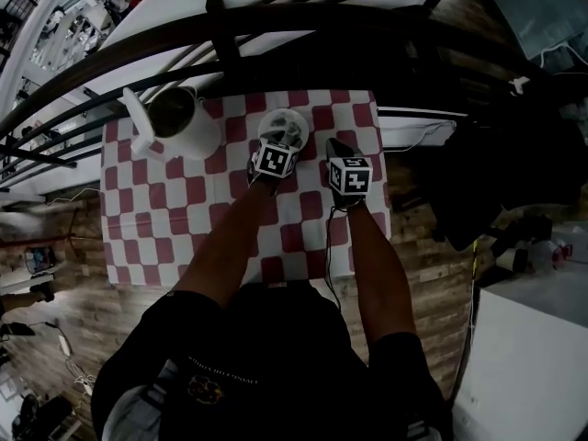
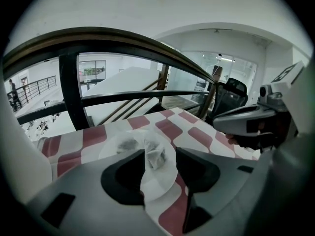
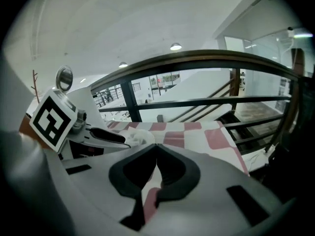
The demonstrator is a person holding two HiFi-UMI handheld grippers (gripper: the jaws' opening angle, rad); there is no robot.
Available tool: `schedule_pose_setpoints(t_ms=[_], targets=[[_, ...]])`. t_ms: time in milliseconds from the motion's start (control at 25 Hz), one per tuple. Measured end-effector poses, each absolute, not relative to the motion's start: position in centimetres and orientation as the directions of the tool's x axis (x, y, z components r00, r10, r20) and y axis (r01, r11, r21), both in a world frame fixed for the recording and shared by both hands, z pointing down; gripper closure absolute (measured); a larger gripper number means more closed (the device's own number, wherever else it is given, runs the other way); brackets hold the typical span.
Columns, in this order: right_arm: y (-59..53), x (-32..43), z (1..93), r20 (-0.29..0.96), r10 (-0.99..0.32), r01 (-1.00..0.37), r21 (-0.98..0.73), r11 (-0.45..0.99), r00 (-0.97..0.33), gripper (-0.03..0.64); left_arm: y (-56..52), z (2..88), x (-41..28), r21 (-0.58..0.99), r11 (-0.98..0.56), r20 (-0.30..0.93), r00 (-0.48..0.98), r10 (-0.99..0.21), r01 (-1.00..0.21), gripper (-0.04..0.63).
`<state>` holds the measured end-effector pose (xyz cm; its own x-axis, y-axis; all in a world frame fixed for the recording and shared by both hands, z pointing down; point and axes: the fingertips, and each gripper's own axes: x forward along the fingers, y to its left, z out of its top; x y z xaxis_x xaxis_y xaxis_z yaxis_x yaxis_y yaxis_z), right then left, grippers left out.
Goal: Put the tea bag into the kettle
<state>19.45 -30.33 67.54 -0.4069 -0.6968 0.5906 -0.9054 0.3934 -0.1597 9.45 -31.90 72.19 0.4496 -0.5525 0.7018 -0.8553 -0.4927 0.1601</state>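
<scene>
a red-and-white checked tablecloth point(image 1: 184, 219) covers a small table set against a dark curved railing point(image 1: 276, 26), with a bright hall beyond. a person in a dark top leans over the near edge, both arms stretched forward, a gripper in each hand. the right gripper point(image 3: 155, 154) hangs over the cloth just beside its partner, its jaws pressed together on nothing. the left gripper point(image 1: 278, 141) is down at a white plate point(image 1: 300, 119), jaws spread. the tea bag point(image 2: 155, 152) lies on that plate in the gap between them. it sits close to one pad, but the two pads do not yet pinch it. a darker shape lies on the plate beside it, too blurred to name. farther back, towards the left corner of the table, stands the white kettle point(image 1: 197, 136). it is well apart from the plate, and its mouth looks dark and uncovered. the task appears to be at its first step: the bag is framed but not gripped. closing on it, lifting it, carrying it across to the kettle and dropping it in all seem left to do.
</scene>
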Motion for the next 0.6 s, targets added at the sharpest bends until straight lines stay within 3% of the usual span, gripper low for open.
schedule_pose_setpoints(t_ms=[400, 440, 480, 600], targets=[[-30.1, 17.4, 68.5, 0.607, -0.659, -0.885, -0.179, 0.431, -0.444, 0.603, -32.3, 71.8, 8.8, 0.143, -0.480, 0.704, 0.430, -0.566, -0.866, 0.407], [-30.2, 17.3, 68.3, 0.603, -0.660, -0.883, -0.182, 0.432, -0.448, 0.603, -32.4, 71.4, 8.7, 0.123, -0.487, 0.699, 0.424, -0.576, -0.865, 0.451], [-30.2, 17.1, 68.1, 0.597, -0.662, -0.881, -0.186, 0.435, -0.453, 0.603, -32.4, 71.2, 8.7, 0.106, -0.493, 0.699, 0.418, -0.580, -0.863, 0.592], [-30.6, 16.6, 67.4, 0.578, -0.669, -0.875, -0.191, 0.446, -0.467, 0.603, -32.1, 71.0, 8.7, 0.097, -0.505, 0.699, 0.420, -0.579, -0.858, 0.595]])
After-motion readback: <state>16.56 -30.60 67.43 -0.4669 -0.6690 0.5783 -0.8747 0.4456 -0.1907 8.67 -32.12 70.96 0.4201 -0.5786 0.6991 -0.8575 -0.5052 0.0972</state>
